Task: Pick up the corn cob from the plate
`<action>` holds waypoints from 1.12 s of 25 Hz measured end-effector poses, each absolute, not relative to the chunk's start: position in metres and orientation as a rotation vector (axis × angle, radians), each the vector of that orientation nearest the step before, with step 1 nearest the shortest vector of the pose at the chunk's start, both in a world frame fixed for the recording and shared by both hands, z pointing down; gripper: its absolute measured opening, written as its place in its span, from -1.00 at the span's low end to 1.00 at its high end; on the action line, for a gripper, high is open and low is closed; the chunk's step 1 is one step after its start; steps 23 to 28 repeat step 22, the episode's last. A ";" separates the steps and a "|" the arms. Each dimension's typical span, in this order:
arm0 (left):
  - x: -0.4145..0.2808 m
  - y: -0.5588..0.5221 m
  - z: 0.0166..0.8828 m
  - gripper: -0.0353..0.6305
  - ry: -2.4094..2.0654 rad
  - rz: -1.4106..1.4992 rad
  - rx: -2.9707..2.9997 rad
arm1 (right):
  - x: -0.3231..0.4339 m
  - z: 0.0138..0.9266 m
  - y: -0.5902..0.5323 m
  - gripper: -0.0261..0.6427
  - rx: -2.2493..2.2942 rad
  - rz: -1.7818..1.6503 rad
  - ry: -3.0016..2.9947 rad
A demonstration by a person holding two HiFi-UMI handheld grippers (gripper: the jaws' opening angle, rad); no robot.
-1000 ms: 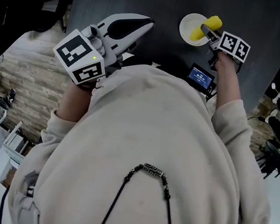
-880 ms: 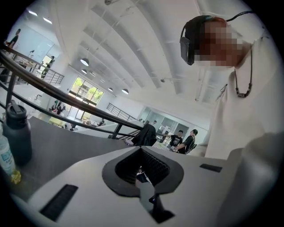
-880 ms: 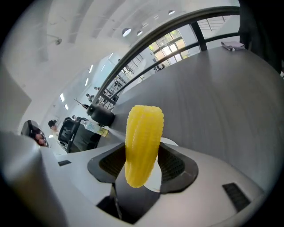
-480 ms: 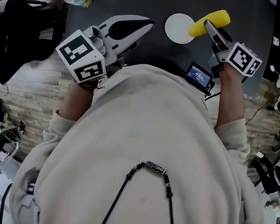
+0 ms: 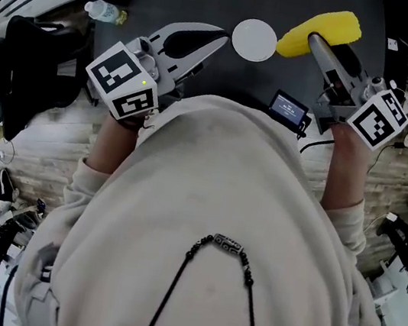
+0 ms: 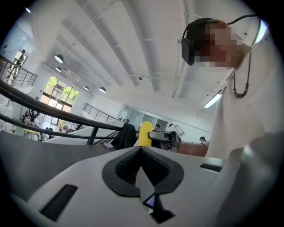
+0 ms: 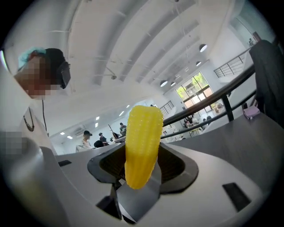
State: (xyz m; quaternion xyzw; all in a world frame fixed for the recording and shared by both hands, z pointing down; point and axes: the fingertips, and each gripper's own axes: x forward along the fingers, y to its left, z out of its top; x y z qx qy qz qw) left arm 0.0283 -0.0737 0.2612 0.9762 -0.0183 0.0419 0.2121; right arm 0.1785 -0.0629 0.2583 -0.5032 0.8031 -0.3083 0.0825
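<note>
Most of the job looks done to us: our right claw (image 5: 314, 41) is clamped on the corn (image 5: 331, 26), lifted clear at 3 o'clock of the plate (image 5: 254, 40), while our left claw (image 5: 218, 41) sits closed on nothing.

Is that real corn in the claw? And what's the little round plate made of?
The corn cob looks like a moulded plastic or rubber toy: it is a uniform bright yellow, with very regular rows of kernel bumps and a faint sheen. The plate is plain white and smooth. It could be plastic or ceramic, and the look leaves that open.
</note>
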 end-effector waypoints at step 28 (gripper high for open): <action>0.041 -0.067 0.251 -0.88 -0.006 0.073 2.731 | 0.168 0.220 -0.049 -0.21 -1.423 -0.724 2.528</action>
